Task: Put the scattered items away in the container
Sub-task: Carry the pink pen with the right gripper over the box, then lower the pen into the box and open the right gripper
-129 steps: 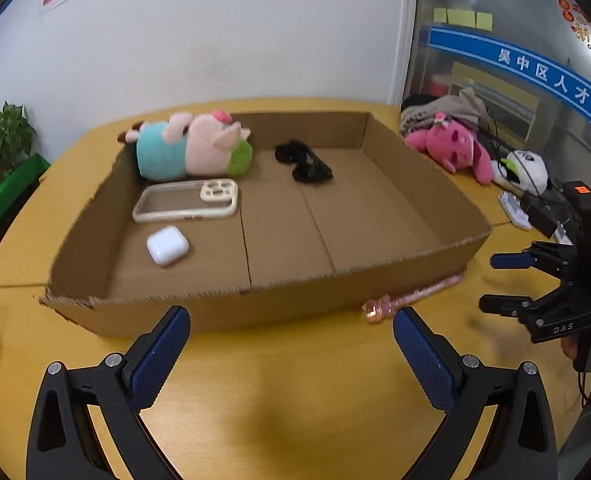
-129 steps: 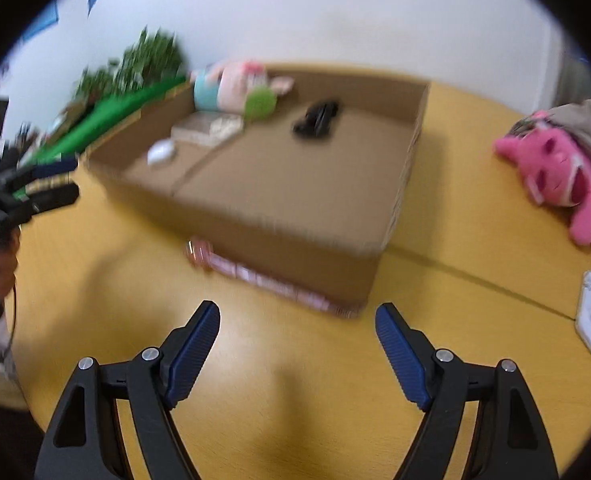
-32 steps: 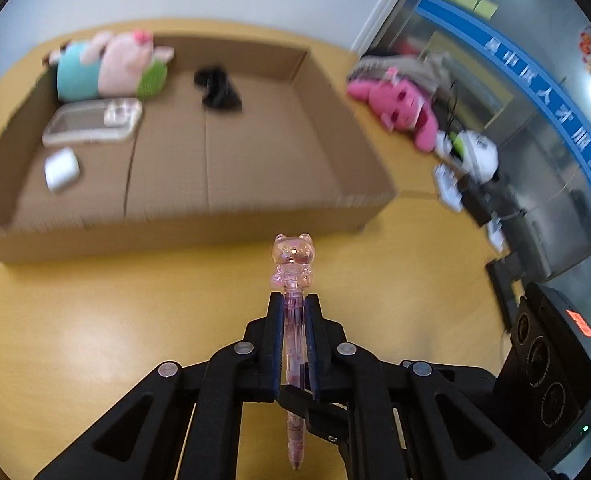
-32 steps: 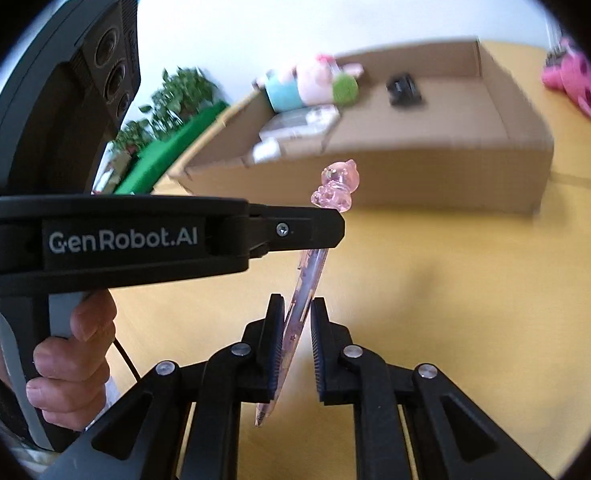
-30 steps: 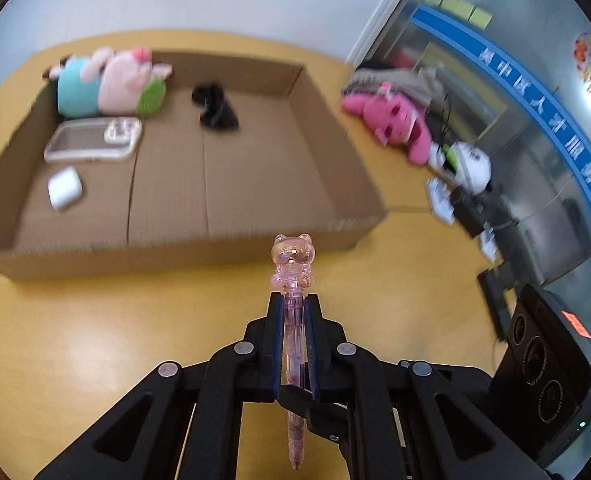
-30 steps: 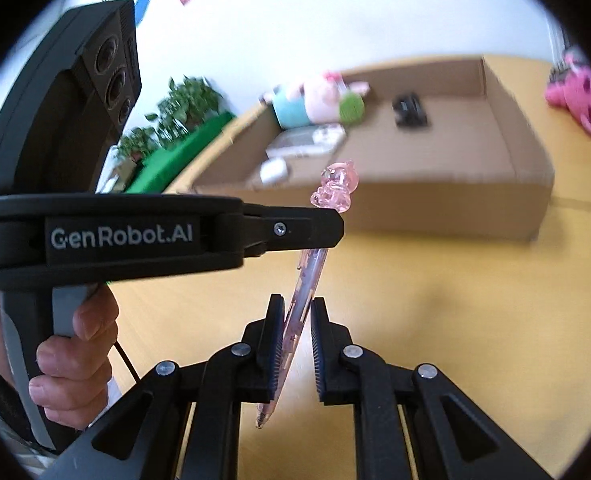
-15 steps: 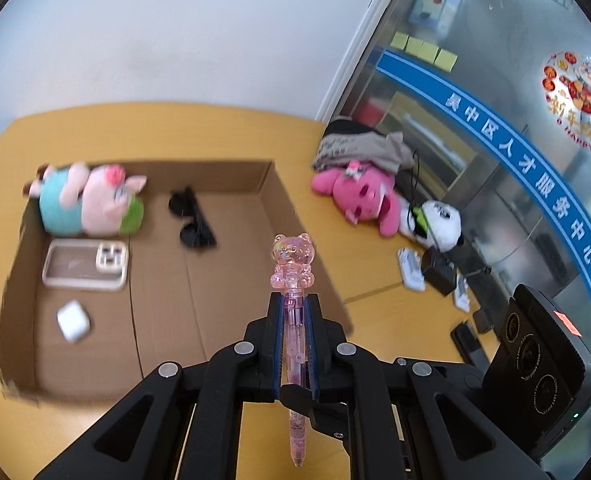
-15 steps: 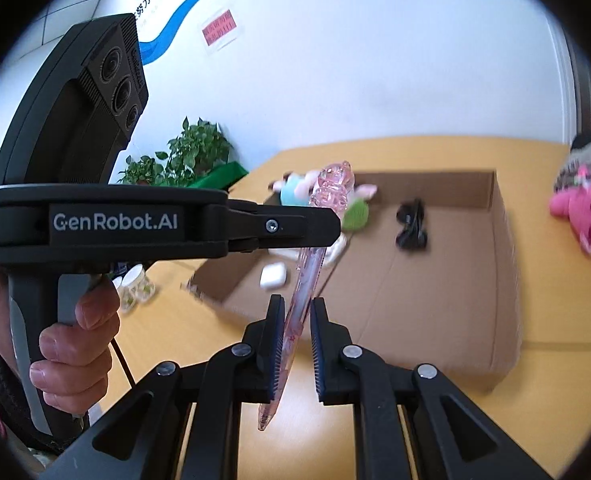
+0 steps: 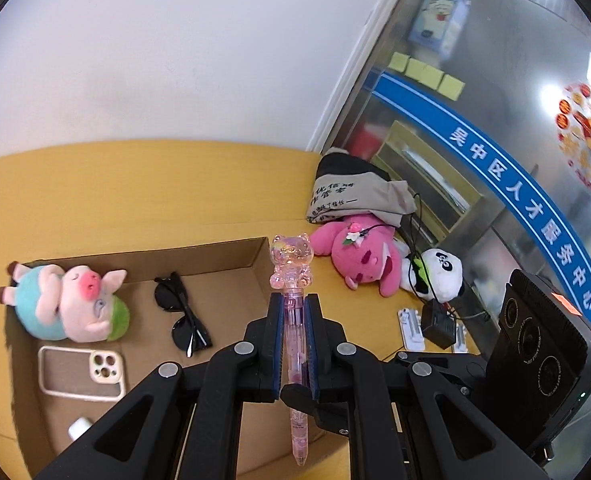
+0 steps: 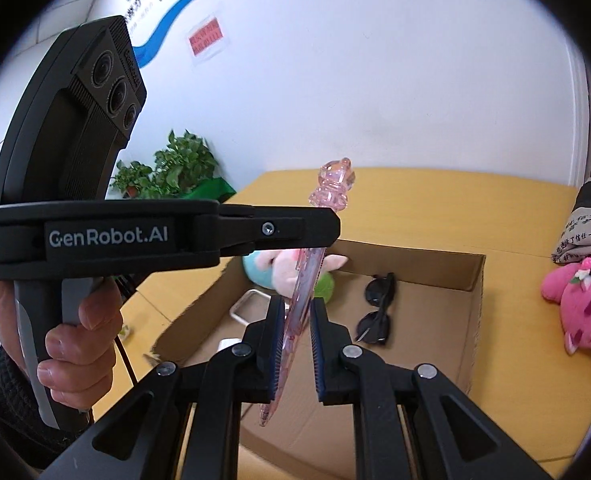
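My left gripper is shut on a pink see-through pen with a bear-shaped top and holds it upright, high above the cardboard box. In the right wrist view the left gripper clamps the pen from the left. My right gripper has its jaws slightly apart around the pen's lower part; a small gap shows on the right side. The box holds a plush pig, black sunglasses, a clear phone case and a white earbud case.
A pink plush toy, a panda plush, a grey bag and a black charger with cables lie on the yellow table right of the box. A potted plant stands at the left.
Both grippers have lifted the pen from table level to above the box. The right jaws, closed tight on the pen before, now stand slightly wider.
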